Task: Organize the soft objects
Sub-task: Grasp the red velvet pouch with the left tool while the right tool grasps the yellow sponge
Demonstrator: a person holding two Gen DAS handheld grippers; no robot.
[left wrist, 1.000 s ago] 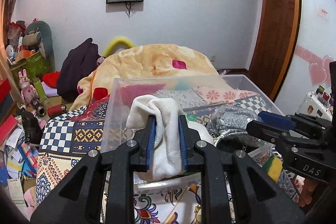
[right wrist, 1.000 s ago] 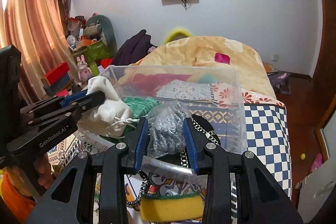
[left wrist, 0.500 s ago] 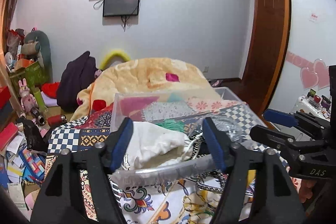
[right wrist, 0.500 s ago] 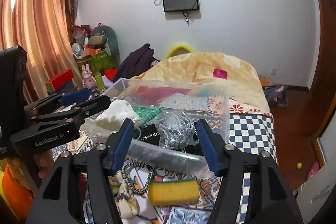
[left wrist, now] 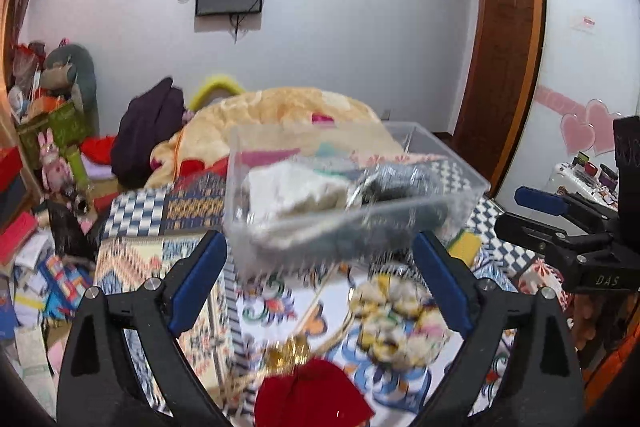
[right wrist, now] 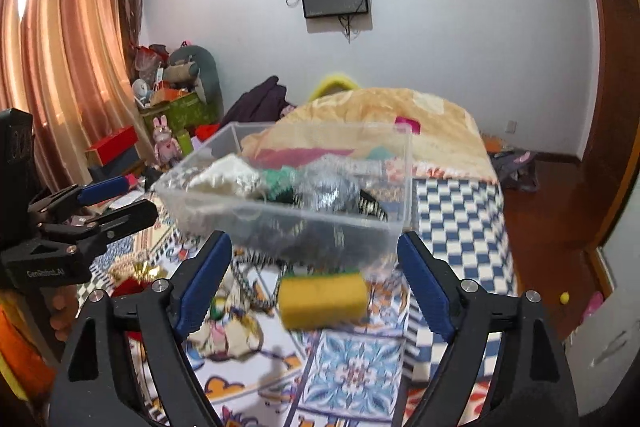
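Observation:
A clear plastic bin [left wrist: 436,203] [right wrist: 280,223] stands on the patterned bed cover. In it lie a white cloth [left wrist: 296,187] [right wrist: 228,175], a grey bagged scrubber [left wrist: 400,179] [right wrist: 328,183] and a green item [right wrist: 280,179]. My left gripper [left wrist: 320,287] is open and empty, short of the bin. My right gripper [right wrist: 314,279] is open and empty, also short of the bin. A yellow sponge [right wrist: 322,297] lies between the right fingers' tips, on the cover. A red cloth [left wrist: 312,395] and a patterned bundle [left wrist: 396,323] lie in front of the left gripper.
An orange blanket [left wrist: 280,115] is heaped behind the bin. Toys and boxes [left wrist: 52,147] crowd the left side. A braided cord [right wrist: 248,279] and a small pouch [right wrist: 224,339] lie on the cover. The bed edge and wooden floor [right wrist: 552,219] are at right.
Both grippers opened, letting the white cloth and the grey scrubber drop into the bin, then pulled back and up from the bin.

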